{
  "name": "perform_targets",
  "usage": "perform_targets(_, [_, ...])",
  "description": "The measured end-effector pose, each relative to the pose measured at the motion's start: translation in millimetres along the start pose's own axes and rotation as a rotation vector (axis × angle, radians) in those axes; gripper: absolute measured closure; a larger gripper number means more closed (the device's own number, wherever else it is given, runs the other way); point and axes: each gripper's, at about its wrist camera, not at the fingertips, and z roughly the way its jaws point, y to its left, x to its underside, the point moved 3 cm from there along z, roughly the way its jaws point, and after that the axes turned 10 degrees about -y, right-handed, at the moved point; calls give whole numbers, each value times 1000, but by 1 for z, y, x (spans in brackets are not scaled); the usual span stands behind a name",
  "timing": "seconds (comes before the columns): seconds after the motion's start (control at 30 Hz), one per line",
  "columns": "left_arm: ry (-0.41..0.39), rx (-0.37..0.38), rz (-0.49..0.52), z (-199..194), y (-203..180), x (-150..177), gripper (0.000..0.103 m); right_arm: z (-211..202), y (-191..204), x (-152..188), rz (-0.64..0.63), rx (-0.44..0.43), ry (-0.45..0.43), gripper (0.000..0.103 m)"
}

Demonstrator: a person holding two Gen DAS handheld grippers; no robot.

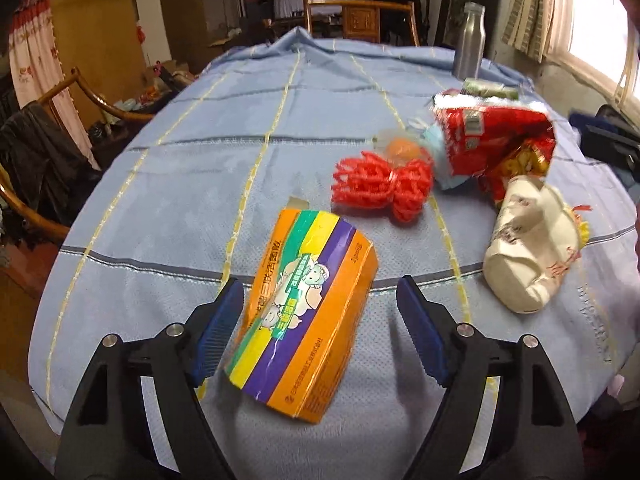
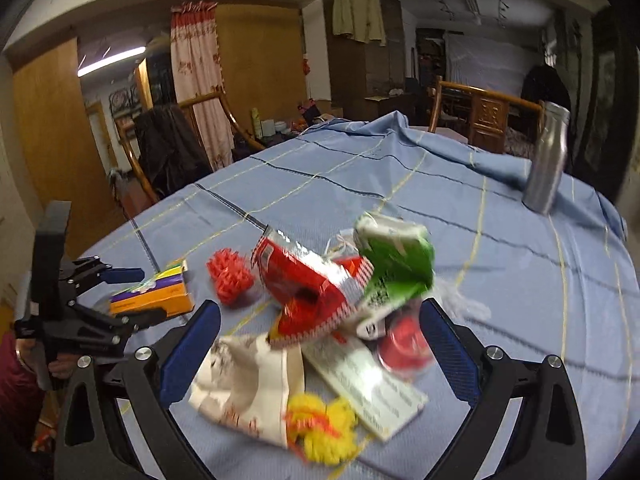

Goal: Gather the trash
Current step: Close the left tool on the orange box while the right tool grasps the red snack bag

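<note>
An orange, purple, yellow and green carton (image 1: 304,320) lies on the blue tablecloth between the fingers of my left gripper (image 1: 320,284). The left pad is at the carton's edge, the right pad stands clear of it, so the gripper is open. Seen from the right wrist, the left gripper (image 2: 152,292) straddles the carton (image 2: 160,296). My right gripper (image 2: 320,306) hangs open over a blurred pile: a red snack bag (image 2: 308,284), a green bag (image 2: 396,264), a crumpled white bag (image 2: 248,384), yellow fluff (image 2: 324,428) and a white card (image 2: 368,384). Nothing is gripped.
A red mesh bundle (image 1: 384,188) lies beyond the carton, with the red bag (image 1: 492,136) and white bag (image 1: 528,248) to its right. A metal bottle (image 1: 470,40) stands at the far right of the table (image 1: 200,160). Wooden chairs (image 1: 360,20) ring the table.
</note>
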Motion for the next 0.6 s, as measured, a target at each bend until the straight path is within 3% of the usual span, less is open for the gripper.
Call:
perform_targets(0.07, [22, 7, -23, 7, 3, 5, 28, 19, 4, -2, -28, 28, 23, 7])
perform_targets(0.1, [23, 2, -26, 8, 4, 8, 34, 23, 5, -2, -31, 37, 30, 11])
perform_targets(0.13, [14, -16, -20, 8, 5, 10, 37, 28, 6, 0, -32, 39, 36, 36])
perform_targets(0.17, [2, -19, -14, 5, 6, 11, 43, 32, 7, 3, -22, 17, 42, 74])
perform_targets(0.27, [-35, 41, -78, -9, 13, 8, 55, 24, 4, 0, 35, -45, -13, 78])
perform_targets(0.4, [-107, 38, -147, -29, 26, -4, 55, -2, -3, -13, 89, -100, -140, 78])
perform_targets(0.6, [-132, 60, -230, -39, 35, -14, 56, -7, -14, -14, 151, -136, -138, 74])
